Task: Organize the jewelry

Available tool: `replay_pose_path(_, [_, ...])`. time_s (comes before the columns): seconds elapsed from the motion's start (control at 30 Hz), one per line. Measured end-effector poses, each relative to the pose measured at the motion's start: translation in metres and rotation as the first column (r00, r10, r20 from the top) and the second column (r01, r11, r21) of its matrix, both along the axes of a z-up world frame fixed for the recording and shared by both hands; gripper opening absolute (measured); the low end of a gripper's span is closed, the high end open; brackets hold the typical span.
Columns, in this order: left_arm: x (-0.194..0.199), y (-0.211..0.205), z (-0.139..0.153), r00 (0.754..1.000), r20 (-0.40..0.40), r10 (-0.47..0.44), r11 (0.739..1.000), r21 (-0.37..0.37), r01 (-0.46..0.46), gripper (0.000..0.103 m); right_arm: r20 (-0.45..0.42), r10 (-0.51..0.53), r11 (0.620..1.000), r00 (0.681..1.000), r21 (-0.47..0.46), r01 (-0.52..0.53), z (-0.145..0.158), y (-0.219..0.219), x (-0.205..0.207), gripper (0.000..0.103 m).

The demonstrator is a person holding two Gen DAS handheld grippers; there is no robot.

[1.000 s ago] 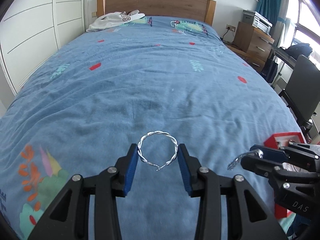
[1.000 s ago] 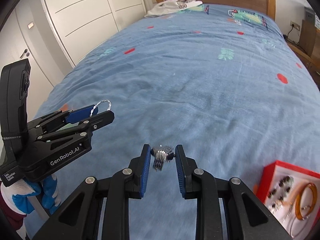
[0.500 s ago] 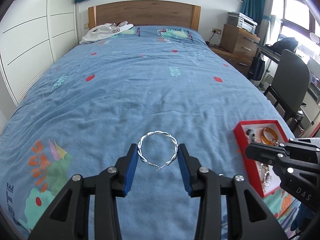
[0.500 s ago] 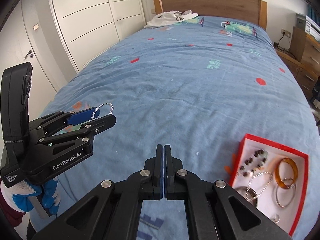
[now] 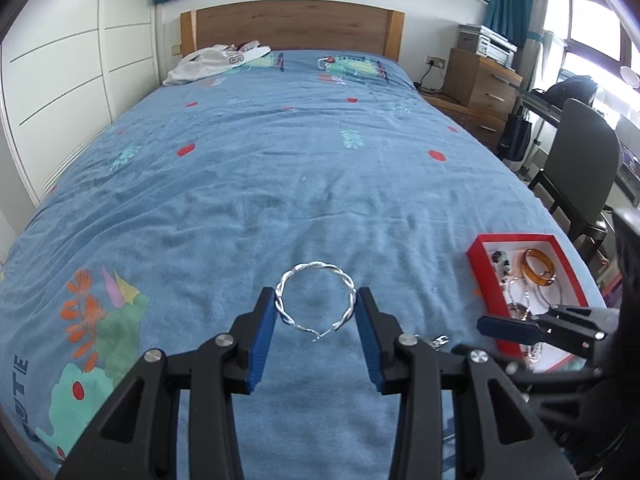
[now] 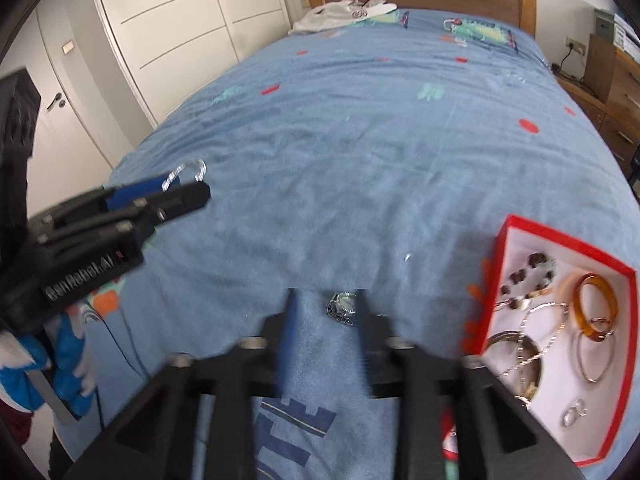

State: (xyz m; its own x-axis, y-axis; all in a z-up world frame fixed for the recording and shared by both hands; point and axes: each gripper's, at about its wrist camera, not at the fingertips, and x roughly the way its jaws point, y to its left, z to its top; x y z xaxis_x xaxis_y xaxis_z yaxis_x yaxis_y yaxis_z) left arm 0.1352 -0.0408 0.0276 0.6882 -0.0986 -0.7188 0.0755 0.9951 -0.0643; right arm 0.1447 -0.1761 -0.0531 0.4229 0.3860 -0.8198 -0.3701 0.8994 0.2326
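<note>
My left gripper is shut on a twisted silver bangle and holds it above the blue bedspread; it also shows at the left of the right wrist view. My right gripper is open, its jaws apart in a blurred view. A small silver piece lies on the bedspread between its fingers. The red jewelry box with a white lining lies at the right and holds an amber bangle, a dark bead bracelet, silver hoops and chains. The box shows in the left wrist view too.
The bed has a wooden headboard and white clothing near it. White wardrobe doors stand at the left. A wooden dresser and a dark chair stand at the right.
My right gripper held a silver piece, was shut and empty half a second ago, and now stands open over a piece on the bedspread near the box. The left gripper still holds the bangle.
</note>
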Motion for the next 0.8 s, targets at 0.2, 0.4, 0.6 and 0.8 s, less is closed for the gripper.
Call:
replay_pose_path(0.2, [0.009,0.014,-0.015,0.999,-0.033,0.033,0.999,0.001,-0.033,0.038,-0.029,0.099,0.991,0.995,-0.084,-0.101,-0.032,0.017,0.012,0.044])
replay_pose_path(0.4, [0.018,0.021,-0.027,0.997,-0.055,0.051,0.999,0.0,-0.051,0.038,-0.072,0.155,0.978,0.985,-0.131,-0.164,-0.058,0.022,0.026,0.044])
replay_pose_path(0.6, [0.022,0.02,-0.034,0.996,-0.071,0.05,0.999,0.001,-0.05,0.038,-0.087,0.159,0.972,0.984,-0.163,-0.171,-0.074,0.022,0.03,0.035])
replay_pose_path(0.8, [0.018,0.014,-0.031,0.997,-0.069,0.041,0.999,0.005,-0.041,0.038,-0.085,0.141,0.982,0.986,-0.112,-0.15,-0.068,0.016,0.028,0.02])
